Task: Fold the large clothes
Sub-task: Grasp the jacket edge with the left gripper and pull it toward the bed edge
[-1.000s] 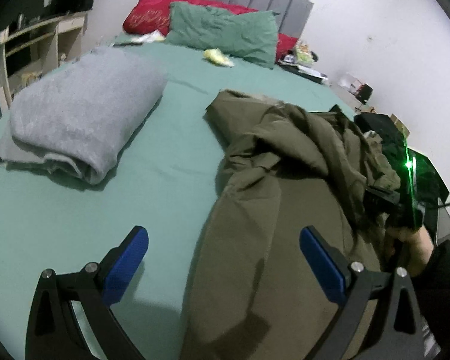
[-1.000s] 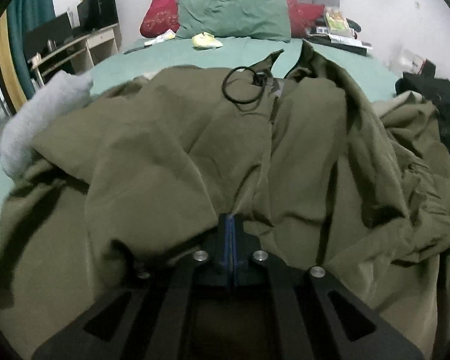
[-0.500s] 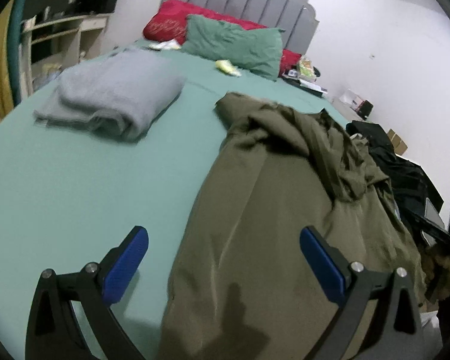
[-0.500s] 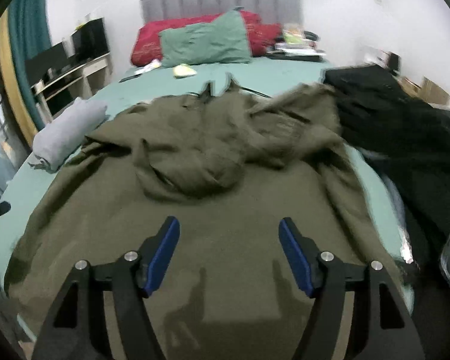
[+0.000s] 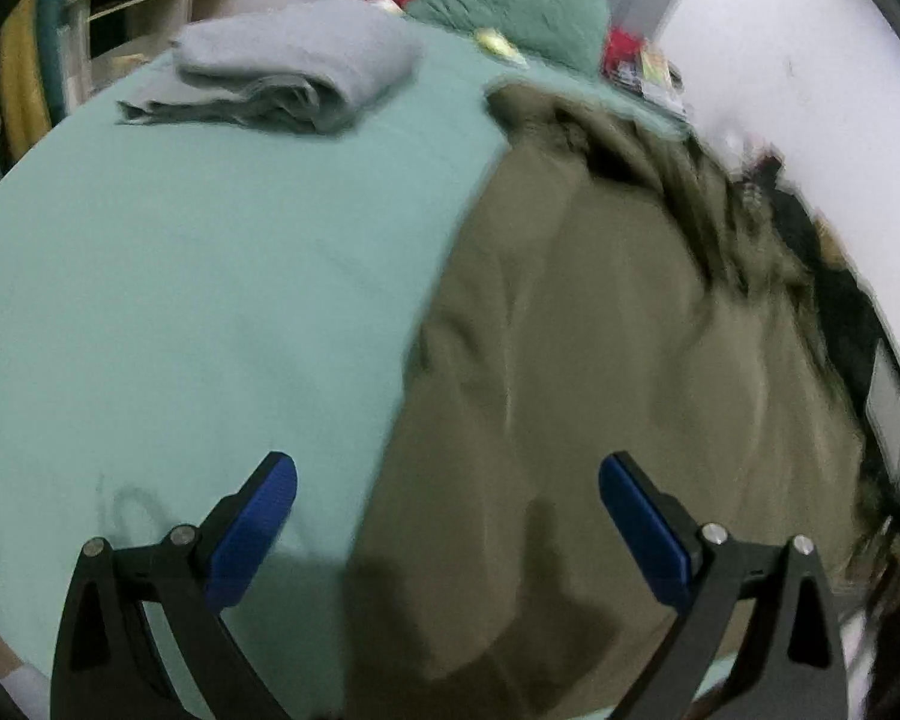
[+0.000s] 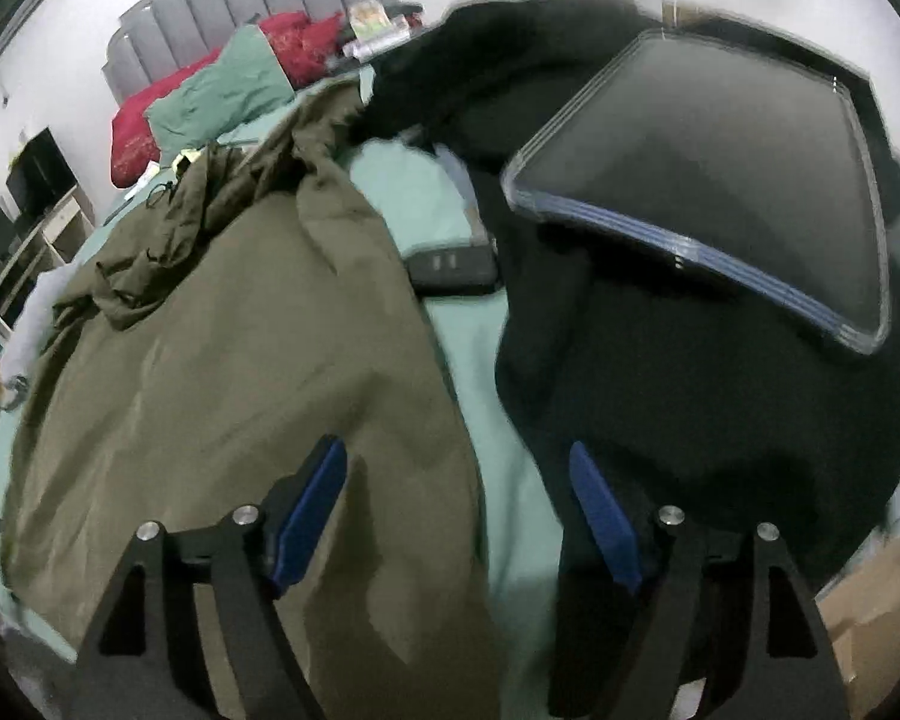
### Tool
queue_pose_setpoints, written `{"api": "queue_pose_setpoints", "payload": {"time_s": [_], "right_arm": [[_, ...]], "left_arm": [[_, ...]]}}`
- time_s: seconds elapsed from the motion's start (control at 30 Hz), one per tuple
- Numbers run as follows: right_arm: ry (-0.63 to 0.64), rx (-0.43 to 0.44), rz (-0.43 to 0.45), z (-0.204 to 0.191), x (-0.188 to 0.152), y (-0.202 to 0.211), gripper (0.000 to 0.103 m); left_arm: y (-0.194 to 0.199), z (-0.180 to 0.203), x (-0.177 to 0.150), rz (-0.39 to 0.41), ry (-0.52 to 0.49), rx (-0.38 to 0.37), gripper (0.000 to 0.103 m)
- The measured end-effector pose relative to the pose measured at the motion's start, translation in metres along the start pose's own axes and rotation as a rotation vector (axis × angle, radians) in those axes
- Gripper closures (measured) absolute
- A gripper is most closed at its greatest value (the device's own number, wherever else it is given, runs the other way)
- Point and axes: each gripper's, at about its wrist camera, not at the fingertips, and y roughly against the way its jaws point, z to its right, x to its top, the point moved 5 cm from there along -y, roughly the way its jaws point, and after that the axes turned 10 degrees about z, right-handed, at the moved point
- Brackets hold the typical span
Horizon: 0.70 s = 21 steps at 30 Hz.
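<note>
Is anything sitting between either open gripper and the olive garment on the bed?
Nothing visible. The left gripper and right gripper hang open right over the olive garment. The black clothing lies beside it.

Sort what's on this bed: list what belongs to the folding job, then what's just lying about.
For the job:
olive garment
black garment
left gripper, open
right gripper, open

Lying about:
folded grey blanket
green pillow
red pillow
dark tablet
black device
</note>
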Motion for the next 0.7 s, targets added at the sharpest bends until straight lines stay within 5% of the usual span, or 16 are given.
{"api": "queue_pose_setpoints", "payload": {"time_s": [0.17, 0.27, 0.3, 0.4, 0.43, 0.5, 0.57, 0.67, 0.7], "right_arm": [[-0.059, 0.157, -0.066, -0.011, -0.020, 0.000, 0.028], [0.061, 0.115, -0.065, -0.032, -0.032, 0.001, 0.031], [0.092, 0.101, -0.058, -0.037, -0.034, 0.003, 0.038], [0.015, 0.147, -0.067, -0.034, -0.040, 0.004, 0.089], [0.002, 0.149, -0.062, -0.034, -0.041, 0.007, 0.091], [0.013, 0.152, -0.043, -0.039, -0.042, 0.013, 0.096], [-0.028, 0.177, -0.012, -0.040, -0.039, 0.024, 0.099], [-0.071, 0.222, 0.073, -0.046, -0.035, 0.051, 0.100], [-0.069, 0.230, 0.098, -0.050, -0.032, 0.056, 0.100]], "left_arm": [[-0.008, 0.007, -0.028, -0.050, -0.075, 0.044, 0.002], [-0.009, 0.013, -0.036, -0.081, -0.129, 0.076, 0.002], [-0.008, 0.013, -0.038, -0.091, -0.133, 0.080, 0.002], [-0.005, 0.010, -0.044, -0.108, -0.105, 0.072, 0.002], [-0.004, 0.011, -0.046, -0.108, -0.101, 0.071, 0.003], [0.003, 0.017, -0.050, -0.094, -0.108, 0.064, 0.019], [0.014, 0.029, -0.054, -0.073, -0.151, 0.055, 0.074], [0.030, 0.037, -0.055, -0.036, -0.189, 0.058, 0.096], [0.038, 0.037, -0.054, -0.021, -0.178, 0.047, 0.096]]}}
